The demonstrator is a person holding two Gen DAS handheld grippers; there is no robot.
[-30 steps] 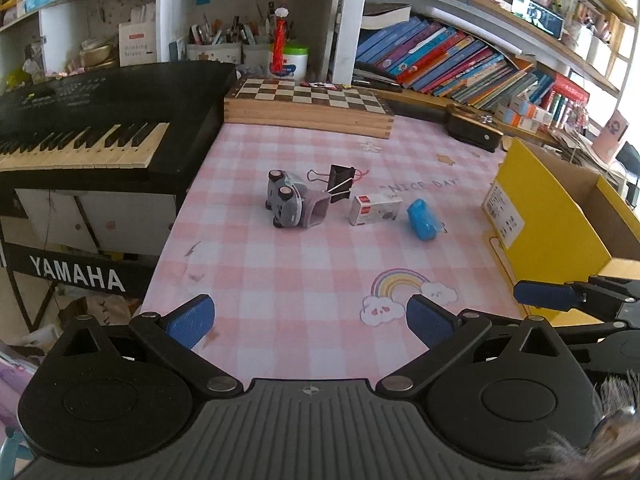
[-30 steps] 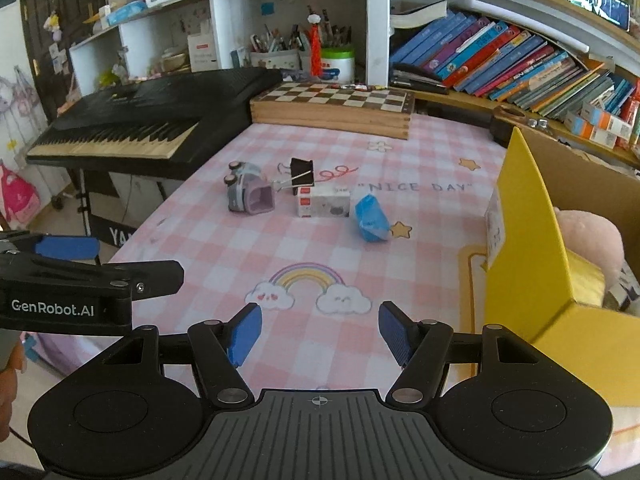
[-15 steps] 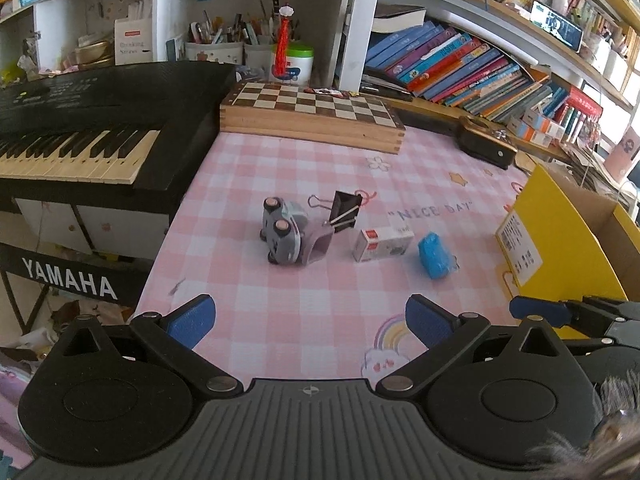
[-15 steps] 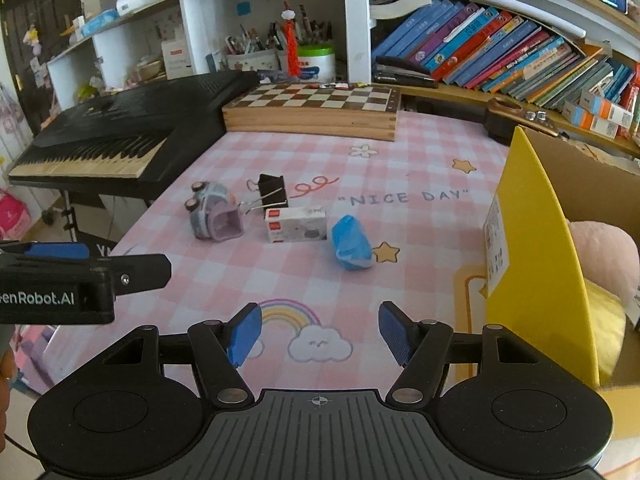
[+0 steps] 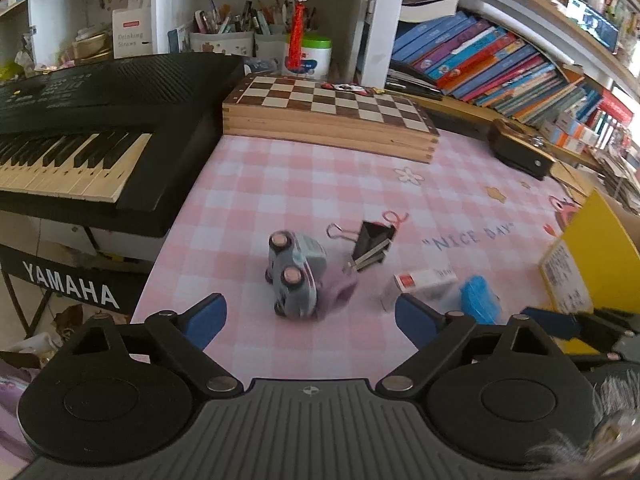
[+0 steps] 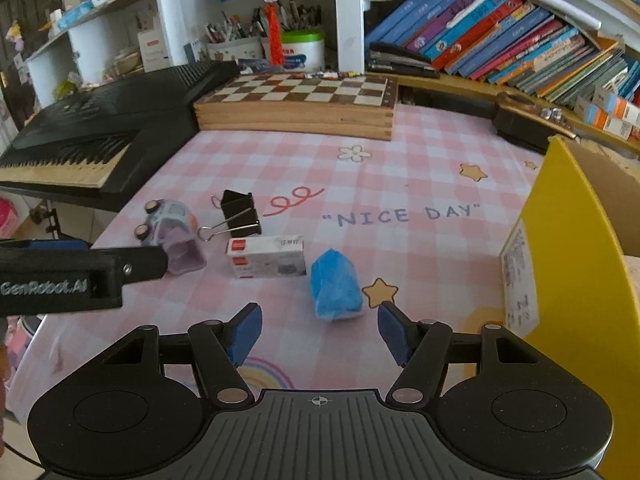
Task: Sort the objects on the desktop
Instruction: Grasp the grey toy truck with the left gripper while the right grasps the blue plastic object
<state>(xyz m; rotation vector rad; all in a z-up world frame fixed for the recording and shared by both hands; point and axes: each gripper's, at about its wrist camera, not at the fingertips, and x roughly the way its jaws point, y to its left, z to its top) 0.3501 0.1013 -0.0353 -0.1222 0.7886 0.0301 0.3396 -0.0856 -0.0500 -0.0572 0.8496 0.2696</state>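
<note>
Several small objects lie on the pink checked tablecloth [image 5: 304, 184]: a grey toy car on its side [image 5: 295, 274] [image 6: 170, 224], a black binder clip [image 5: 370, 242] [image 6: 239, 216], a white staple box [image 5: 424, 282] [image 6: 266, 256] and a blue packet [image 5: 478, 300] [image 6: 336, 286]. My left gripper [image 5: 310, 320] is open and empty, just short of the toy car. My right gripper [image 6: 318, 330] is open and empty, just short of the blue packet. The left gripper also shows in the right wrist view [image 6: 80, 268].
A yellow cardboard box [image 6: 568, 264] [image 5: 600, 256] stands at the right. A wooden chessboard [image 5: 328, 118] [image 6: 300, 104] sits at the back, a black Yamaha keyboard [image 5: 80, 132] [image 6: 92, 128] at the left, a black stapler [image 5: 520, 152] back right. Bookshelves stand behind.
Both grippers have moved forward toward the objects: the toy car now sits close before the left fingers, the blue packet close before the right fingers. Both stayed open.
</note>
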